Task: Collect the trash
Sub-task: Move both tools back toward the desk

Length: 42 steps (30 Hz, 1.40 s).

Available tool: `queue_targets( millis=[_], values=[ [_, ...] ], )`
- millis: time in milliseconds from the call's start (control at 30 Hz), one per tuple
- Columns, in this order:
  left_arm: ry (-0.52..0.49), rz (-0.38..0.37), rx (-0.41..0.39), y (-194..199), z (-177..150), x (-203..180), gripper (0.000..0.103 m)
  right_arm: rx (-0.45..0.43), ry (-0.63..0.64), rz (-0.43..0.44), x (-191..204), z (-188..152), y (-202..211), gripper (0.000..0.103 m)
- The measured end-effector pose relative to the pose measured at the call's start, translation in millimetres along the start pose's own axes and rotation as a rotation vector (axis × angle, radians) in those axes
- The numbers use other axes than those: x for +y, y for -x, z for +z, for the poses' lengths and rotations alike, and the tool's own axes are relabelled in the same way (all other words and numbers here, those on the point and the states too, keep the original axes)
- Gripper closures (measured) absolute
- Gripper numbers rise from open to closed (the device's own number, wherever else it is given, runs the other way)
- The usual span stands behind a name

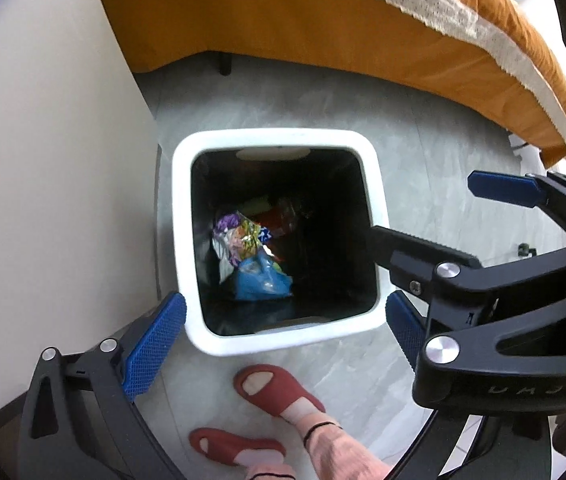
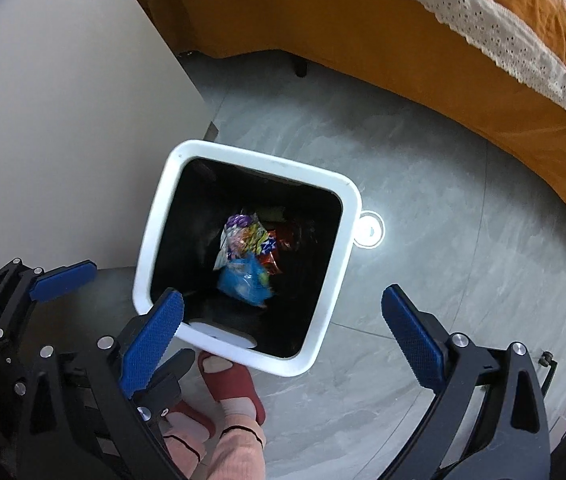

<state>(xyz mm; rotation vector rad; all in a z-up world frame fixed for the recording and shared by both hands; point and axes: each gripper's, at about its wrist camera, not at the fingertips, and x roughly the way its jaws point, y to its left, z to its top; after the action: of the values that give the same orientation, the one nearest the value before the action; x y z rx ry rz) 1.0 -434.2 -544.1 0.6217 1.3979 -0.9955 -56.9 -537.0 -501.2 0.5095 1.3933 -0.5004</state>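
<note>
Both the left gripper (image 1: 283,320) and right gripper (image 2: 283,316) gape wide, empty, above the bin (image 1: 279,138); its deeper trash (image 1: 249,256) lies in shadow.

Below you the bin (image 1: 203,332) stands on the floor (image 1: 423,128), with a cabinet wall (image 1: 55,160) just to its left and the bed (image 1: 323,28) well behind it. Crumpled wrappers (image 1: 243,236) and a bag (image 1: 261,280) lie at the bin's bottom, the bag nearer you. Your slippered feet (image 1: 279,390) stand just in front of the bin, and your left gripper (image 1: 283,324) and right gripper (image 2: 283,320) hang side by side above it.
</note>
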Motion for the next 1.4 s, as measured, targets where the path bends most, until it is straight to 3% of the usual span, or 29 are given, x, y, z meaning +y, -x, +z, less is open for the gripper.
queue_targets(
  millis=[233,467,633,967,1067,1233,1400],
  values=[
    [0.028,0.001,-0.056,61.1,-1.8,-8.9,0.005,-0.04,0.0,0.006,3.6,-0.8,46.6,0.004],
    [0.001,-0.006,-0.157,145.0,-5.7,-32.0,0.005,-0.135,-0.043,0.024,0.6,-16.5,135.1,0.004],
    [-0.023,0.002,-0.253,213.3,-9.7,-50.6,0.005,-0.273,-0.082,0.041,1.3,-26.3,221.0,0.004],
    [0.002,0.053,-0.569,379.7,-19.4,-64.8,0.005,-0.606,-0.007,0.12,38.9,-15.6,379.3,0.004],
    [0.015,0.101,-0.649,420.2,-26.0,-56.8,0.005,-0.666,0.033,0.164,52.0,-9.1,407.3,0.004],
    [0.076,0.21,-0.742,476.2,-41.1,-22.9,0.005,-0.693,0.125,0.231,91.0,2.3,430.2,0.004],
    [0.163,0.306,-0.774,507.7,-58.7,19.5,0.005,-0.699,0.231,0.324,146.1,11.9,445.2,0.004]
  ],
)
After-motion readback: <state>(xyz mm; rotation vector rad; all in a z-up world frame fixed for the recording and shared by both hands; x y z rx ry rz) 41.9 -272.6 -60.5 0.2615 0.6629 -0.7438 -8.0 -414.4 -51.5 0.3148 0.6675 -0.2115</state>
